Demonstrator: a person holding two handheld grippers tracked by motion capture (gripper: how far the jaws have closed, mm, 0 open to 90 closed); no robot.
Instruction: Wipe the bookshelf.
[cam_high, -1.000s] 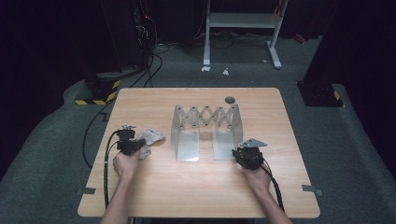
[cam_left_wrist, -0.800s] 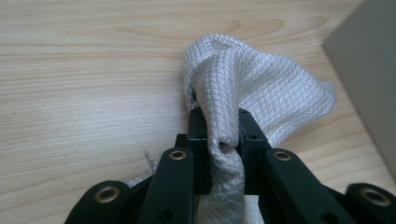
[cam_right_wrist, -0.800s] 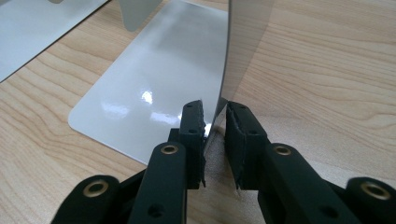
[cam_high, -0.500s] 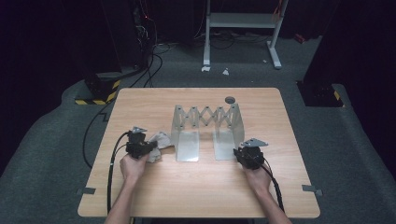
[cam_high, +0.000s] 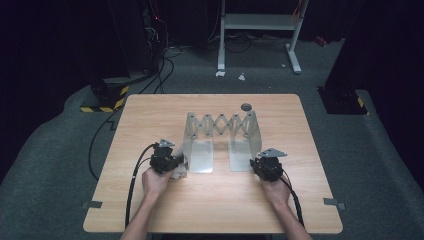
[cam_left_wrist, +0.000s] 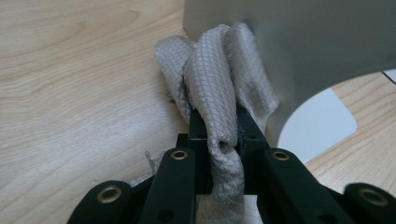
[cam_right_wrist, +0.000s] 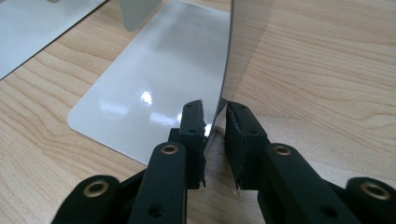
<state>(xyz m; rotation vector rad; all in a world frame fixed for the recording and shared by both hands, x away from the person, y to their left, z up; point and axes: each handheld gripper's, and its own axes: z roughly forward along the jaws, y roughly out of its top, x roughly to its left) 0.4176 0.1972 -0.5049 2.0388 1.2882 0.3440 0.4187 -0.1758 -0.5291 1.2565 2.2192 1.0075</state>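
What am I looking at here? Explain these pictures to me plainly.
A person sits at a wooden table with a hand-held two-jaw gripper in each hand. One picture looks down from above; the other two come from cameras riding on each gripper, looking along its black jaws. On the table stands a metal rack with a folding lattice between two end plates. The left gripper is shut on a grey cloth beside the rack's left plate. The right gripper has its jaws either side of the right plate's edge; whether they press it is unclear.
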